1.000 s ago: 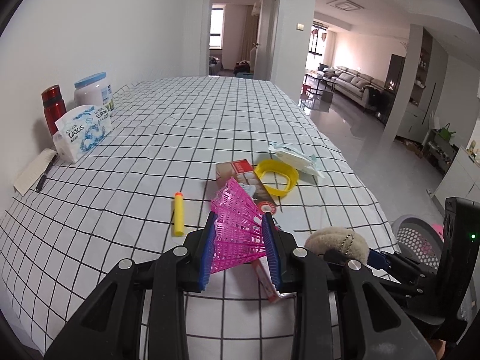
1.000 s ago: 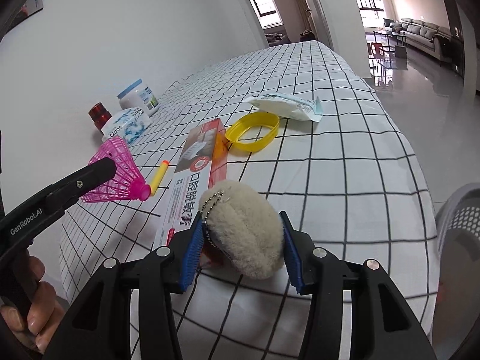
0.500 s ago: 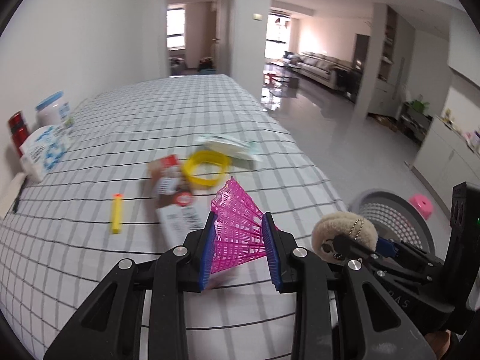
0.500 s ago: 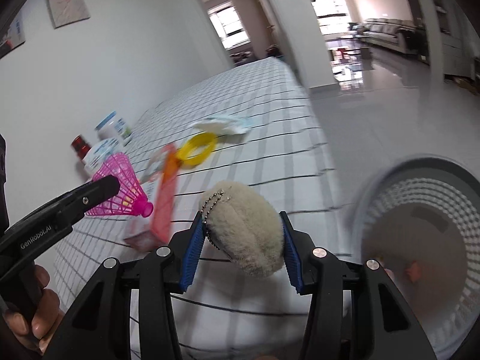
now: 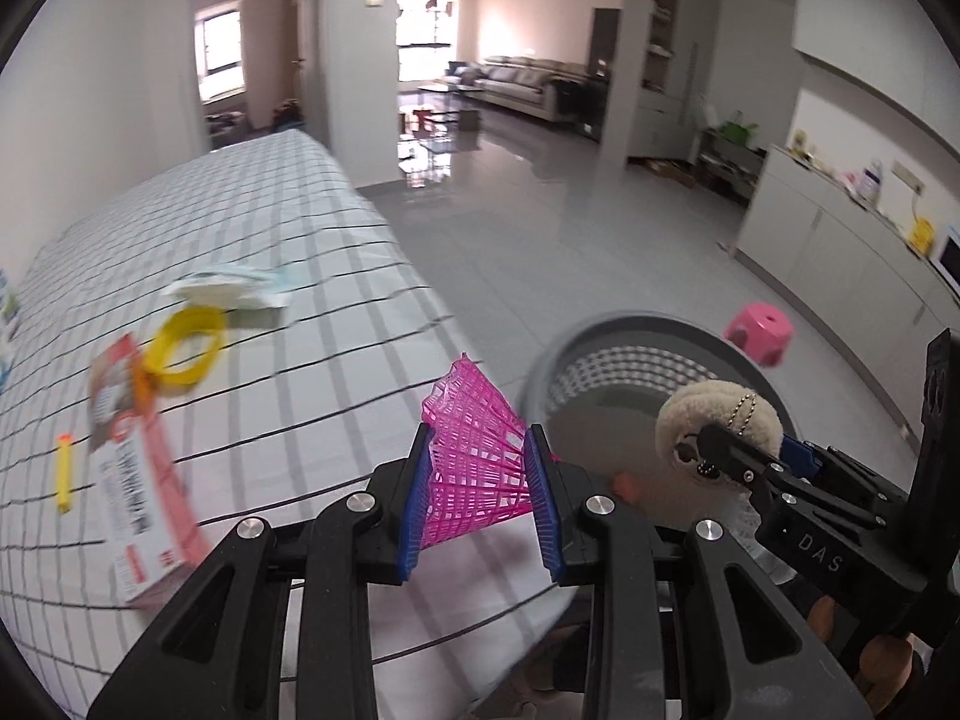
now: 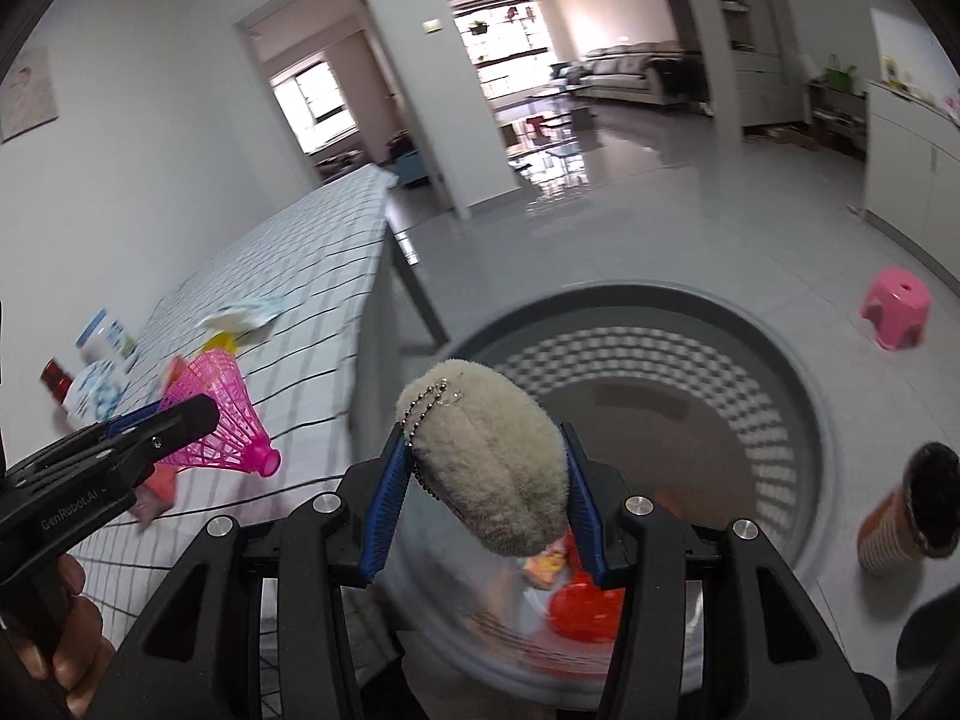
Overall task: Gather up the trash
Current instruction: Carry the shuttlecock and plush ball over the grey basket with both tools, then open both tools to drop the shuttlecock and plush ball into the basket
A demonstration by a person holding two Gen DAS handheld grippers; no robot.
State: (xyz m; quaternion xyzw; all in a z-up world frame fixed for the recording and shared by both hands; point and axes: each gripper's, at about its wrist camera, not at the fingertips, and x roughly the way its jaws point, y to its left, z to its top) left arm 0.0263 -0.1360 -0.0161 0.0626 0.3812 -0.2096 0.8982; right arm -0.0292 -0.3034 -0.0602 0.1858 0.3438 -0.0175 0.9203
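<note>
Your left gripper (image 5: 480,504) pinched a pink plastic shuttlecock (image 5: 477,450) by its skirt above the corner of the checked tablecloth (image 5: 288,252), just short of the grey mesh bin (image 6: 774,354). Your right gripper (image 6: 480,504) clamped a beige plush keychain (image 6: 489,468) over the bin's near rim, with trash already inside it. Open grey floor (image 6: 660,228) stretched beyond, broken only by a pink stool (image 6: 897,306) and a paper cup (image 6: 906,516) beside the bin.
</note>
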